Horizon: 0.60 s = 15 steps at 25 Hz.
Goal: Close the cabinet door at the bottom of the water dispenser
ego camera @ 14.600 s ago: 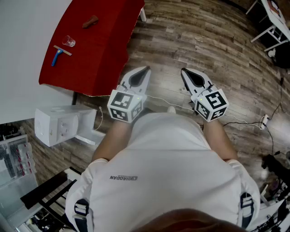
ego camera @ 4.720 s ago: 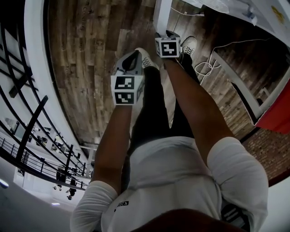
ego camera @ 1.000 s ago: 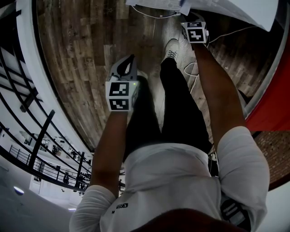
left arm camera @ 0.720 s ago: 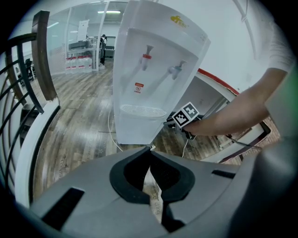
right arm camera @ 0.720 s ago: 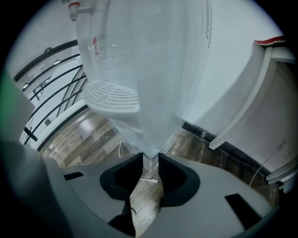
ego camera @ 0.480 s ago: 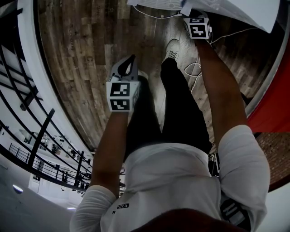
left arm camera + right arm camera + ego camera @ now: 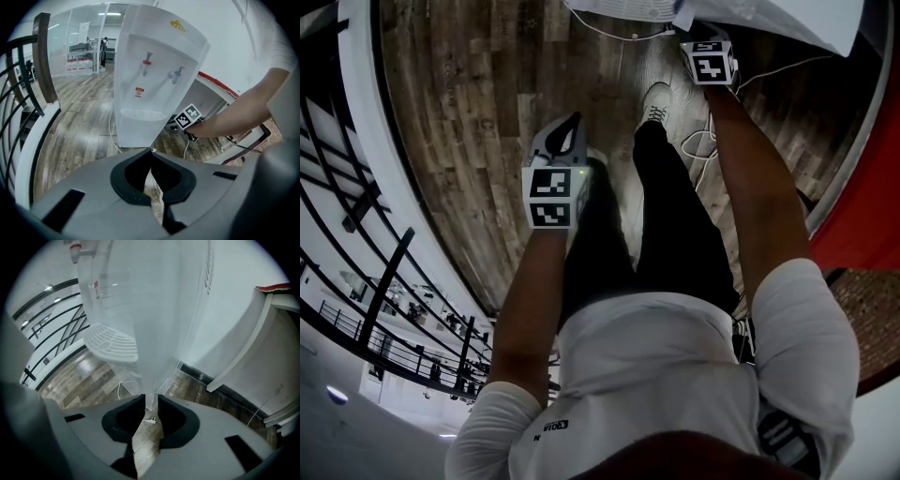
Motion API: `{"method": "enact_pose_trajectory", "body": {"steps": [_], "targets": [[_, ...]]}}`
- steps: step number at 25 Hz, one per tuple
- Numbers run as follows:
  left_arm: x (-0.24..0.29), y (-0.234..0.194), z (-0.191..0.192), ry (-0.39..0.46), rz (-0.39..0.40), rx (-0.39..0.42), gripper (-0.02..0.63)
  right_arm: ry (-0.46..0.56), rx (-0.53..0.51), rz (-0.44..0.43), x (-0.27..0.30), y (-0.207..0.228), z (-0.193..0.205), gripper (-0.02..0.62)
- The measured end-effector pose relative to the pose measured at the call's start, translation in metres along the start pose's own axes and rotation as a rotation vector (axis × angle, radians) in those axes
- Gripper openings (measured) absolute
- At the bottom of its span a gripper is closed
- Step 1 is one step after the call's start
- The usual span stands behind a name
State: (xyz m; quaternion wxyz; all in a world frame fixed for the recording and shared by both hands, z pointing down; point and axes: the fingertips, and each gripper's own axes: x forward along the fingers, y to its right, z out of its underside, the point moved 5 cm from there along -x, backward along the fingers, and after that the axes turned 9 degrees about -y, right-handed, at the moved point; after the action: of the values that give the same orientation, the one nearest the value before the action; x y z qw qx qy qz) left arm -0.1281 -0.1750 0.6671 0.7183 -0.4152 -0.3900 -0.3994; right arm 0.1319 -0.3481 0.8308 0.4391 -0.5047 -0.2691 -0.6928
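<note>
The white water dispenser (image 7: pixel 154 70) with a red and a blue tap stands ahead, and its underside shows at the top of the head view (image 7: pixel 623 7). My right gripper (image 7: pixel 151 398) reaches low beside it. Its jaws are closing around a white vertical edge (image 7: pixel 151 380) of the dispenser's lower body, and I cannot tell whether this is the door's edge. In the head view only its marker cube (image 7: pixel 708 64) shows, the jaws hidden under the dispenser. My left gripper (image 7: pixel 574 120) hangs over the wooden floor, away from the dispenser, shut with nothing in it (image 7: pixel 151 151).
A black railing on a white curb (image 7: pixel 356 234) runs along the left. White cables (image 7: pixel 703 141) and a plug (image 7: pixel 151 420) lie on the floor by the dispenser. A red-covered table (image 7: pixel 862 216) with a white frame (image 7: pixel 243 348) stands at the right. The person's shoe (image 7: pixel 654 98) is near the dispenser.
The right gripper's cube has crept slightly up toward the dispenser. The left gripper has stayed where it was.
</note>
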Motion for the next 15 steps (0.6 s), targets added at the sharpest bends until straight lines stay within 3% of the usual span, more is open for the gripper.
{"method": "enact_pose_trajectory", "body": {"steps": [15], "targets": [[-0.072,-0.007,-0.012,0.072,0.002,0.084,-0.005,0.021,0.042,0.063,-0.084,-0.021,0.003,0.087]]}}
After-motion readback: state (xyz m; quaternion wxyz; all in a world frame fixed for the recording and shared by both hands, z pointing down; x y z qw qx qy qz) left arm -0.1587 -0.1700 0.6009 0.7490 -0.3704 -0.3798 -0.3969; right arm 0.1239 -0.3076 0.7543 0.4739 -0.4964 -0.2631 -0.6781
